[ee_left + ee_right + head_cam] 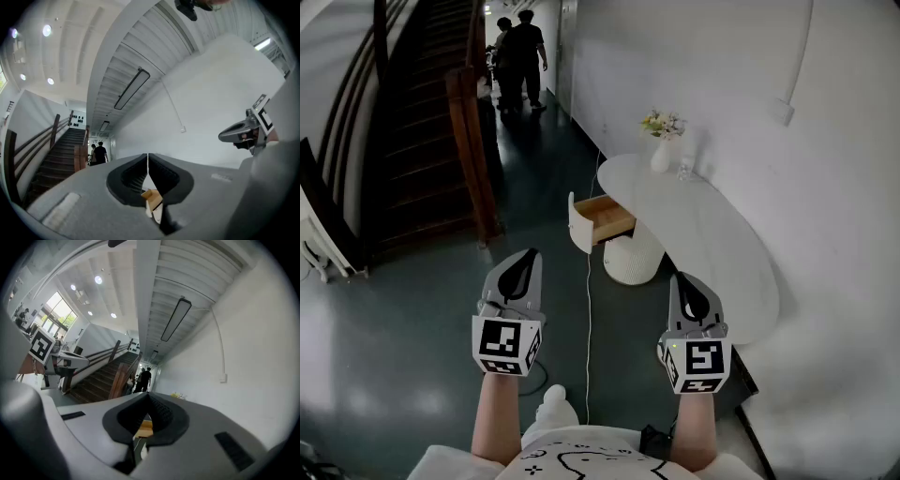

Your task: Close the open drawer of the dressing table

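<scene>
The white oval dressing table (712,246) stands against the right wall. Its drawer (602,217) is pulled out to the left, showing a wooden inside and a white front (577,223). My left gripper (525,257) hovers over the floor, short of the drawer and to its left, shut and holding nothing. My right gripper (687,279) hangs by the table's near edge, also shut and holding nothing. In the left gripper view the drawer (151,197) peeks below the closed left gripper (148,157). In the right gripper view the drawer (144,428) shows under the right gripper (148,395).
A vase of flowers (662,142) and a small glass (684,171) sit at the table's far end. A white round base (633,259) stands under the table. A white cable (588,319) runs along the dark floor. A wooden staircase (422,122) rises at left. Two people (519,58) stand far down the corridor.
</scene>
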A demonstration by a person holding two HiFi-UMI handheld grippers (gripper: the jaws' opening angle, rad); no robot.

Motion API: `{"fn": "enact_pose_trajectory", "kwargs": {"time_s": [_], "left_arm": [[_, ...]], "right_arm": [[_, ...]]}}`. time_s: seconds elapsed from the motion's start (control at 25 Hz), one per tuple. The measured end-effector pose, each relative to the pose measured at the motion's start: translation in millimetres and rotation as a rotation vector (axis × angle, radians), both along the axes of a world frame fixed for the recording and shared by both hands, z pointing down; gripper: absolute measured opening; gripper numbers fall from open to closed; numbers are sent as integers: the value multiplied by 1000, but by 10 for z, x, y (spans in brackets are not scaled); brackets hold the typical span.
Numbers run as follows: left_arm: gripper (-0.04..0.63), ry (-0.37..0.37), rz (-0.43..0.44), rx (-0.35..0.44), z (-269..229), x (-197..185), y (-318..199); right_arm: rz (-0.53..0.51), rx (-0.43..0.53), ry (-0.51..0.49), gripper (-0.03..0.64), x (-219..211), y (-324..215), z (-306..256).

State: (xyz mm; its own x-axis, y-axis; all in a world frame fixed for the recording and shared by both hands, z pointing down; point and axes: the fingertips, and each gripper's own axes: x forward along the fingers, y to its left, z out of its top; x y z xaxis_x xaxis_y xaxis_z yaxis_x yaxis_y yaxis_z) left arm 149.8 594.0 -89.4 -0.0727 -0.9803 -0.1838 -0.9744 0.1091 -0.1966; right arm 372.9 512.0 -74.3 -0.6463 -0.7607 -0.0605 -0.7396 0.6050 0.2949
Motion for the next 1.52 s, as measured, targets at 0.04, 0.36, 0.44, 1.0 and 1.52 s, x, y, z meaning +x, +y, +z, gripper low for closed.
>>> {"fn": "enact_pose_trajectory", "kwargs": {"time_s": [0.04,0.36,0.44,1.0,1.52], "left_arm": [[23,10,-4,-3,21,-46,-20],[23,41,25,-6,168,-415,-420],[23,45,37,-9,210,-568,-563],[23,89,120,-32,289,-2121,-1930],[24,161,184,-122,734,-2749,-2592]], "right_arm": [[3,-2,5,-6,-9,-24,13],[37,-16,30,-6,-307,-403,133],[43,-20,38,-6,-468,-527,175],[86,-38,57,-6,-2059,-1663,222],[95,-95,149,-6,-2873,-2198,517]]}}
